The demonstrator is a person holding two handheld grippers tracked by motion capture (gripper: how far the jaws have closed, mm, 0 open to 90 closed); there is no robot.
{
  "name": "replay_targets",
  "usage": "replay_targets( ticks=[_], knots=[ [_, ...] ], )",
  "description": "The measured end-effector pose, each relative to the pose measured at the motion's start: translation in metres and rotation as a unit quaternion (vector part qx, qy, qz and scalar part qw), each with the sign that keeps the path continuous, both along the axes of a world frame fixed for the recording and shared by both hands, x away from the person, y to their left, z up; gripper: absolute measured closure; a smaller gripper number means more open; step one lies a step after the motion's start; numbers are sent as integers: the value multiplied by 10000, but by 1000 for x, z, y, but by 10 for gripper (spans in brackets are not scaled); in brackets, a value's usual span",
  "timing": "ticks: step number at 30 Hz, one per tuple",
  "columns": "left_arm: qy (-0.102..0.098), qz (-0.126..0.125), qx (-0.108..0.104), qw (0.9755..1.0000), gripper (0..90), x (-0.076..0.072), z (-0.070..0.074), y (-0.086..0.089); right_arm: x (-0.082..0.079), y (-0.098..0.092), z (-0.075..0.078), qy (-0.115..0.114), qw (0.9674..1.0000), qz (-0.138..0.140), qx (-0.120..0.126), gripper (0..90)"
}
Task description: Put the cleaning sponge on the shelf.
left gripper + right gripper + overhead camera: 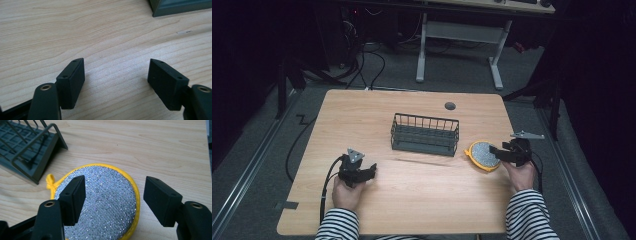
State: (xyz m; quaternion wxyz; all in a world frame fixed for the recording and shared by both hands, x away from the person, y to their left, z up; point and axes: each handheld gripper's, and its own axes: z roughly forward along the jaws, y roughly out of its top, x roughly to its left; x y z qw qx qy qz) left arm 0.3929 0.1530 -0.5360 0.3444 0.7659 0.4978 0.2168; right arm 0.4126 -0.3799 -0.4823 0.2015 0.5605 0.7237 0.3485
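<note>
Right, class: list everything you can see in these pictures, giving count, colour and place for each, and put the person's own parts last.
table: one, light wood, centre of the high view.
wire basket: one, dark grey, middle of the table.
round scrubbing pad: one, silver with a yellow rim and loop, right of the basket.
desk frame: one, white, on the floor beyond the table.
striped sleeves: two, black and white, bottom edge.
left gripper: one, black, open over bare wood.
right gripper: one, black, open over the pad.
</note>
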Motion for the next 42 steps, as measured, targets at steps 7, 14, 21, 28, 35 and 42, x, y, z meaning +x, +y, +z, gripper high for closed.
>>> replay_targets(
  ticks=[7, 14, 21, 28, 35, 42],
  knots=[
    [0, 1, 0, 10000, 301, 0, 0, 0, 13, 2, -5, 287, 9993, 73, -223, 368],
    [0, -1, 0, 10000, 301, 0, 0, 0, 20, 0, -6, 524, 9982, 99, -271, 371],
    [1, -1, 0, 10000, 302, 0, 0, 0, 27, 1, 1, 877, 9954, 196, -338, 372],
    [0, 1, 1, 10000, 302, 0, 0, 0, 36, 6, -1, 1170, 9912, 298, -535, 367],
    [0, 2, 1, 10000, 302, 0, 0, 0, 43, 6, -4, 1424, 9878, 421, -473, 382],
    [1, 4, -2, 10000, 302, 0, 0, 0, 47, 2, -5, 1617, 9849, 502, -366, 464]
  ],
)
